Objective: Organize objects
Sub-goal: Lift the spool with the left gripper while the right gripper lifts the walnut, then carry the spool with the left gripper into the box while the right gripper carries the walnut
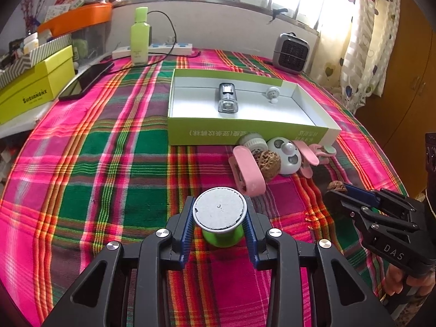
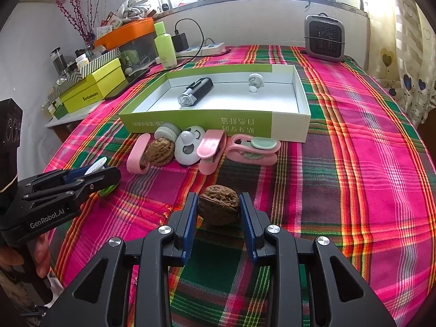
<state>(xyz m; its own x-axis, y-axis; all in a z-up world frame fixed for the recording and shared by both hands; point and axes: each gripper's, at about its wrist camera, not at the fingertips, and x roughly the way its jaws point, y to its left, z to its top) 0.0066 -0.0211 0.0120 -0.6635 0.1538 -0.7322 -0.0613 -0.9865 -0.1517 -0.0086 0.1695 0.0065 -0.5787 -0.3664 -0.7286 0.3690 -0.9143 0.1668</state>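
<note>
My left gripper (image 1: 219, 215) is shut on a green thread spool (image 1: 219, 214) with a white-rimmed grey top, just above the plaid cloth. My right gripper (image 2: 218, 204) is shut on a brown walnut (image 2: 218, 204); it shows at the right in the left wrist view (image 1: 336, 188). A green-and-white open box (image 2: 218, 125) lies ahead, holding a black-and-clear device (image 2: 194, 91) and a small white knob (image 2: 255, 81). In front of the box lie a second walnut (image 2: 159, 152), pink clips (image 2: 209, 148), a white panda toy (image 2: 188, 145) and a white-and-green round cap (image 2: 166, 130).
A plaid cloth (image 2: 354, 163) covers the table. A grey heater (image 2: 324, 38) stands at the back right. A green bottle (image 2: 164, 45), a power strip (image 2: 201, 49), a black phone (image 1: 85, 80) and yellow-green boxes (image 2: 90, 87) with clutter sit at the back left.
</note>
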